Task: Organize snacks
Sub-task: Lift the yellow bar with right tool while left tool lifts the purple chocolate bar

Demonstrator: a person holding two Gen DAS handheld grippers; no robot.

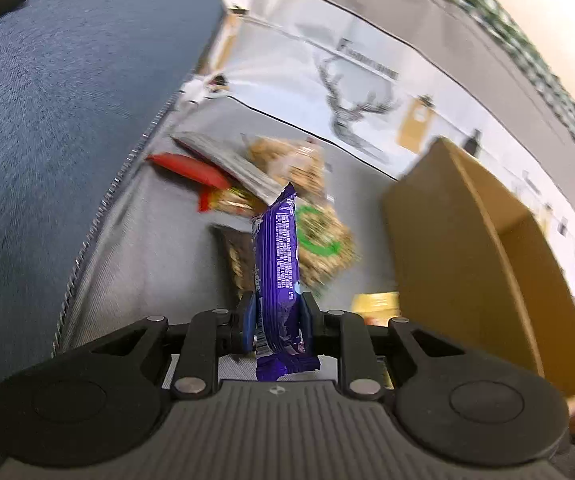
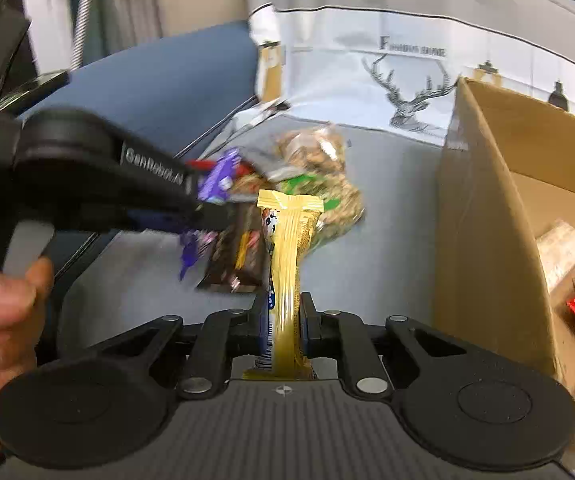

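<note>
Purple bar (image 1: 277,264) in left gripper (image 1: 277,320); gold bar (image 2: 287,264) in right gripper (image 2: 285,320).

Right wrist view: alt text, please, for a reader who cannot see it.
The right gripper is shut on a gold bar above a grey surface. Ahead lies a snack pile; the left gripper holds a purple bar; an open cardboard box stands right.

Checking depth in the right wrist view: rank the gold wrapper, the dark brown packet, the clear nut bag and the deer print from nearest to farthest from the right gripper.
1. gold wrapper, held in the right gripper
2. dark brown packet, just ahead, left
3. clear nut bag, behind the pile
4. deer print, on the backdrop, farthest
</note>
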